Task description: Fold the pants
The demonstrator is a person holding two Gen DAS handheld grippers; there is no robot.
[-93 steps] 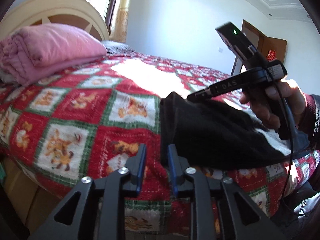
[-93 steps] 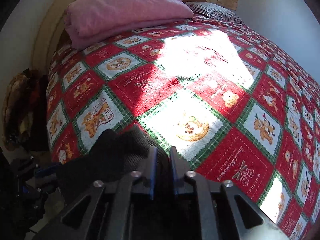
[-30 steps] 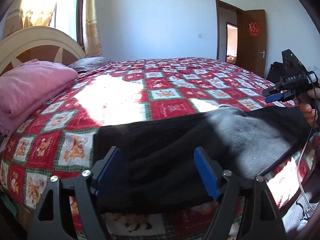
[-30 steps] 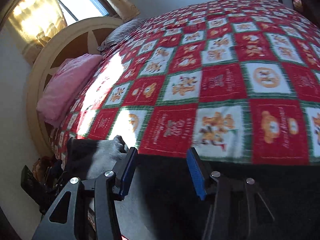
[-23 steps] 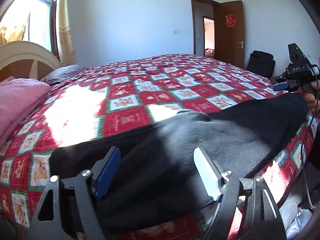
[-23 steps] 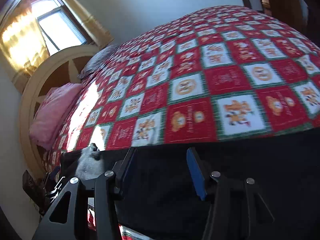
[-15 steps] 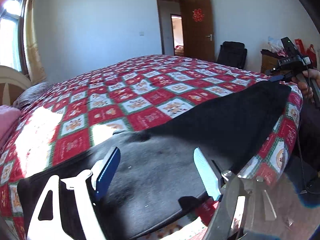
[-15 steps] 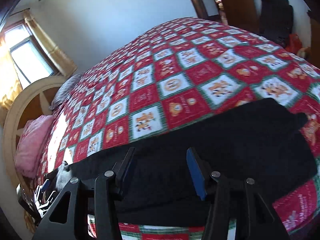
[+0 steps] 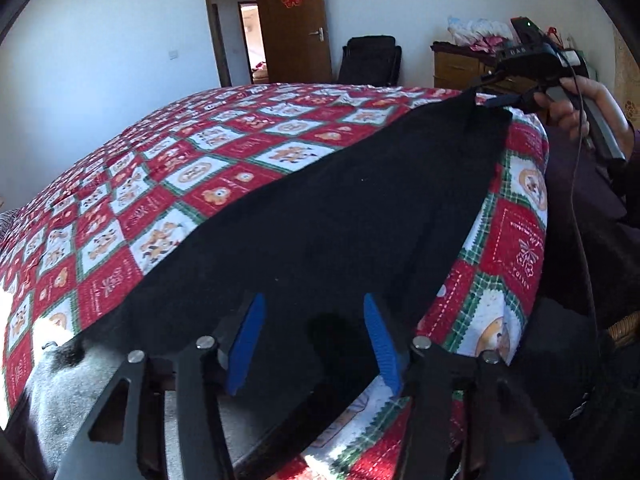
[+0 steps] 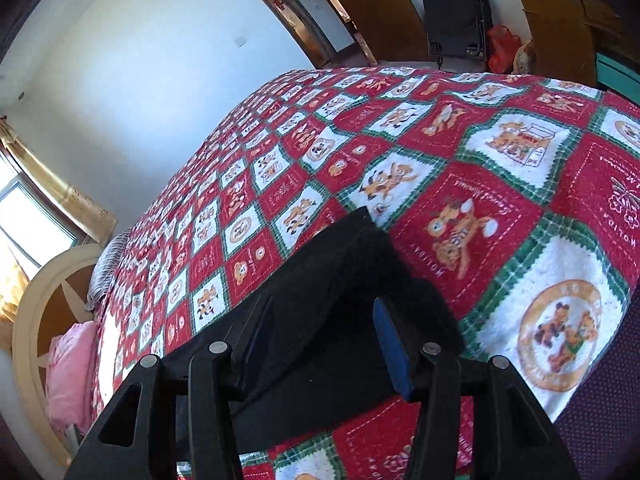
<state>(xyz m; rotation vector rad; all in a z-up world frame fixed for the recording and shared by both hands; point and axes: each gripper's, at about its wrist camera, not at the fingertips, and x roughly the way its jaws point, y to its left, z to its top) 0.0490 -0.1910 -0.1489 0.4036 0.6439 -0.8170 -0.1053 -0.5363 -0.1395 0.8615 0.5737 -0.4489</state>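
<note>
The long black soft pants (image 9: 340,216) lie flat along the near edge of the bed, on the red, white and green checked bear blanket (image 9: 168,184); one end is cut off at the bottom of the left view, where a grey fuzzy patch shows; the left gripper (image 9: 312,344) hangs over the cloth with its blue-padded jaws wide apart; the right gripper (image 10: 324,340) sits at the narrow far end, jaws apart too, pinching nothing; the pink folded bedding (image 10: 68,376) by the cream headboard (image 10: 36,320) looks small and blurry.
</note>
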